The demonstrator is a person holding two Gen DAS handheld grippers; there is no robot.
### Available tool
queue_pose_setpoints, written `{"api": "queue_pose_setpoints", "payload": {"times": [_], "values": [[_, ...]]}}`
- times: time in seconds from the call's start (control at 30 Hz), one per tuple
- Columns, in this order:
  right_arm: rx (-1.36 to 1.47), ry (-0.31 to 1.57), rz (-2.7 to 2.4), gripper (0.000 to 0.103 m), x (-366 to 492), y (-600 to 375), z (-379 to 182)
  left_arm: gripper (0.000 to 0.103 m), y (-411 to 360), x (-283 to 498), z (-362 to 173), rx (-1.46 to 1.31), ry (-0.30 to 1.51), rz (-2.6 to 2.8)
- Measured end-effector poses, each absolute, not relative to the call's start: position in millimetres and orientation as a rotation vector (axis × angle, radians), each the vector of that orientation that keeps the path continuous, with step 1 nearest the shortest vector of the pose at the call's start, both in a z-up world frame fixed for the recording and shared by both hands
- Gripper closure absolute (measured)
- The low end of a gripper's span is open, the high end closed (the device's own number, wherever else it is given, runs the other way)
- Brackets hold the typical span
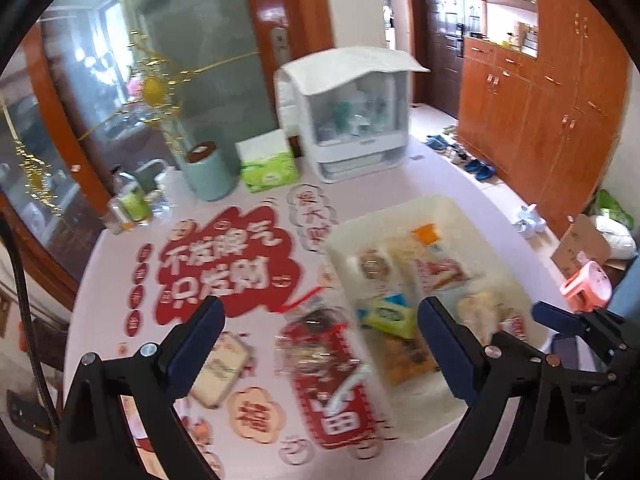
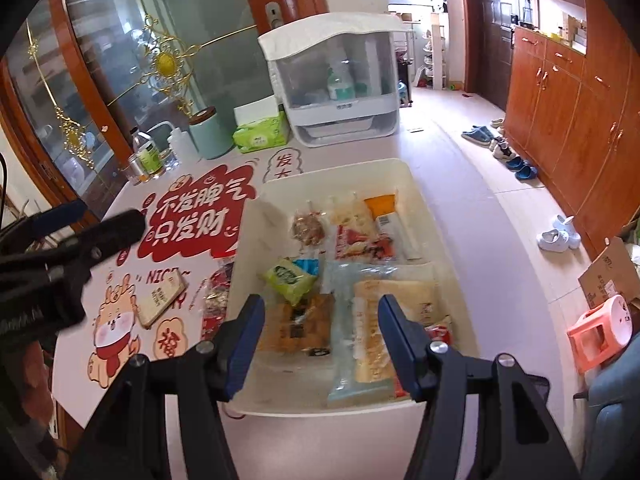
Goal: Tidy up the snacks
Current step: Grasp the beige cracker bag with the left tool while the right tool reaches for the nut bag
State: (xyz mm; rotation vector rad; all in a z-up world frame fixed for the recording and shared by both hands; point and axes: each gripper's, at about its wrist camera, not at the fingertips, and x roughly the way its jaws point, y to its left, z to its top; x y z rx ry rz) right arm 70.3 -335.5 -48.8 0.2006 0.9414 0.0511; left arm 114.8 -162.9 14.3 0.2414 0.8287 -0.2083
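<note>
- Snacks lie in the white bin (image 2: 404, 172), directly under the right gripper (image 2: 320, 340), whose jaws stand apart and empty.
- Left gripper (image 1: 320, 344) is open too, holding nothing; the red snack bag (image 1: 328, 376) lies below it, just left of the bin.

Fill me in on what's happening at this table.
A person holding two grippers is sorting snacks into a white bin. Several packets already lie inside, including a green one. The right gripper hangs open and empty over the bin. The left gripper is open above a red packet still on the table beside the bin, with a beige packet nearby.
</note>
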Motion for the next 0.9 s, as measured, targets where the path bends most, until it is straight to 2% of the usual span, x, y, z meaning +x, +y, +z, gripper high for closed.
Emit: {"api": "queue_pose_setpoints", "payload": {"times": [0.27,0.43,0.63,0.9], "values": [[0.145,0.925,0.150,0.044,69.5,-265.8,-42.8,0.006,-61.1,138.4,26.1,0.233,0.826,-0.108],[0.115,0.947,0.194,0.044,79.3,-208.8,-47.9,0.006,-7.8,152.7,3.6,0.259,0.886,-0.124],[0.136,1.024,0.150,0.044,112.4,-156.3,-81.9,0.006,29.3,177.7,-70.1,0.324,1.035,-0.223],[0.133,1.142,-0.048,0.044,165.8,-126.5,-159.3,0.006,27.1,205.2,-188.9,0.359,1.226,-0.369]]}}
